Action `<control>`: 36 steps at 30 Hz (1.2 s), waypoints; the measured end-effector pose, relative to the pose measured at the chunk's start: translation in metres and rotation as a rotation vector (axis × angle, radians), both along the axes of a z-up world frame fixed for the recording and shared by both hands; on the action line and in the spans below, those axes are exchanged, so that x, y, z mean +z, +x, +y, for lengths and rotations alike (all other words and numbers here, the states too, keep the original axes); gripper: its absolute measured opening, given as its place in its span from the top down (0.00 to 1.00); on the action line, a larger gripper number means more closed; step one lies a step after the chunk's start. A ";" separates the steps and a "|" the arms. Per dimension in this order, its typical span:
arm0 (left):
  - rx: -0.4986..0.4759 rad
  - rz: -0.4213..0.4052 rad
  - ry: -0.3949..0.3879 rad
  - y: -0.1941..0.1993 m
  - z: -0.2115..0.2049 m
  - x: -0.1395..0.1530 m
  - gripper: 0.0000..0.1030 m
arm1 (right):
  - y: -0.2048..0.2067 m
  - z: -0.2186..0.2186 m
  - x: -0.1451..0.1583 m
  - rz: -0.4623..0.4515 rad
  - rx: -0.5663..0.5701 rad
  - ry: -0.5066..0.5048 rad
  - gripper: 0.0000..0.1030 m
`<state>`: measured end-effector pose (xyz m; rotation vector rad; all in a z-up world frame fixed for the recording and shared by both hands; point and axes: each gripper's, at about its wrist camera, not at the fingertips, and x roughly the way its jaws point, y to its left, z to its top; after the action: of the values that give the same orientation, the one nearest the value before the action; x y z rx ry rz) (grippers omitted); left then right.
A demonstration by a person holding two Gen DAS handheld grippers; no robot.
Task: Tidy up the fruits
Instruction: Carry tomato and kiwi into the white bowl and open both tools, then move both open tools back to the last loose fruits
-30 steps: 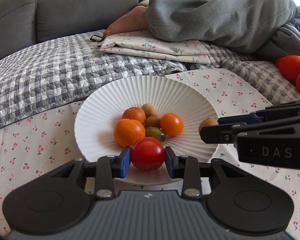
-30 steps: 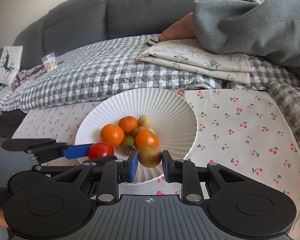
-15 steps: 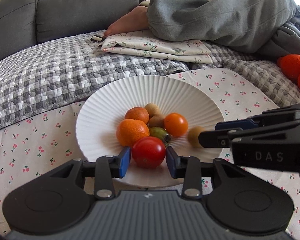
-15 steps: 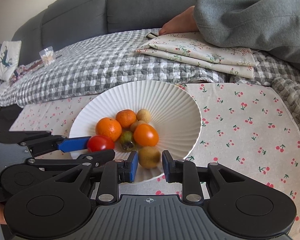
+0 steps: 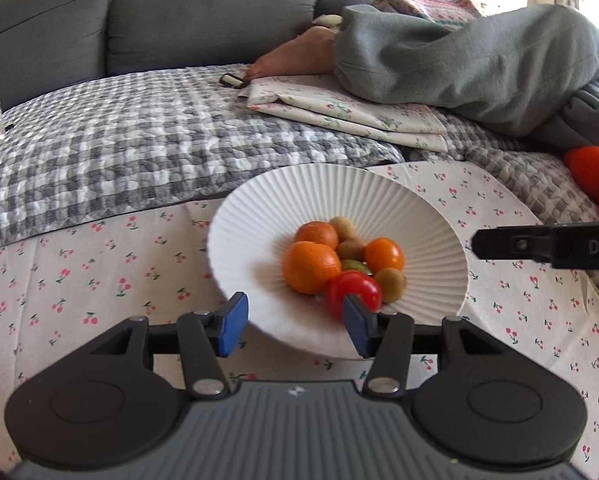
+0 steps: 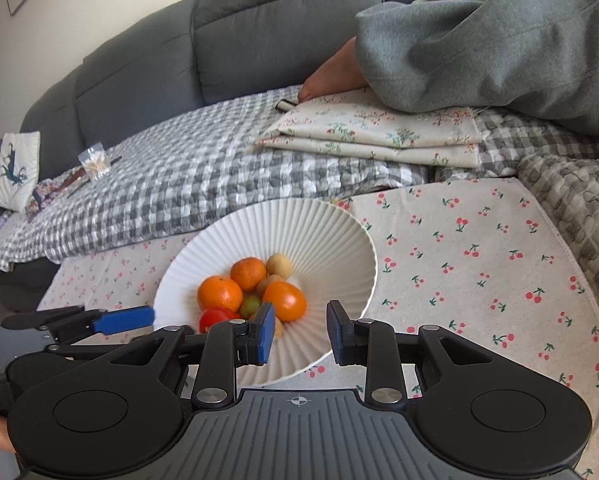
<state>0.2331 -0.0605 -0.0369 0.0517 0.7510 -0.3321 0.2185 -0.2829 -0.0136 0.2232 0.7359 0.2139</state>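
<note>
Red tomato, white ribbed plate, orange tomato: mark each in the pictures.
Red tomato (image 5: 353, 292), left wrist view, upper skin.
White ribbed plate (image 5: 259, 208), left wrist view, bare far-left wall.
Orange tomato (image 6: 284, 301), right wrist view, middle of its skin.

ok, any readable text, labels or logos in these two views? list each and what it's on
"DA": white letters on the black side of the right tongs, left wrist view; the frame edge cuts off whatever follows.
Small emblem on the ribbed grey body behind the left tongs: a mark, no letters.
Crosshair mark on the same part in the right wrist view: a symbol, no text.
Nothing readable on the white plate or the cherry-print cloth.
</note>
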 end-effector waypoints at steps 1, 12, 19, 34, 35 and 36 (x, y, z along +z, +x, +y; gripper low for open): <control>0.010 0.000 -0.001 -0.001 0.004 0.001 0.48 | -0.001 -0.001 0.001 -0.002 -0.004 0.001 0.72; 0.089 0.060 -0.001 -0.026 0.031 -0.007 0.41 | -0.021 0.006 0.007 0.008 0.033 -0.005 0.55; 0.110 0.086 0.018 -0.040 0.032 -0.008 0.36 | -0.042 0.015 0.013 -0.007 0.074 -0.030 0.35; 0.157 0.189 -0.054 -0.045 0.039 -0.020 0.14 | -0.064 0.027 0.010 0.050 0.132 -0.075 0.13; 0.159 0.196 -0.059 -0.045 0.038 -0.021 0.14 | -0.066 0.029 0.009 0.053 0.142 -0.079 0.13; 0.158 0.199 -0.062 -0.045 0.038 -0.022 0.14 | -0.068 0.032 0.008 0.055 0.154 -0.087 0.13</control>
<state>0.1884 -0.0226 -0.0593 -0.0999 0.9359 -0.2110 0.1510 -0.2511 -0.0051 0.0898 0.8165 0.3227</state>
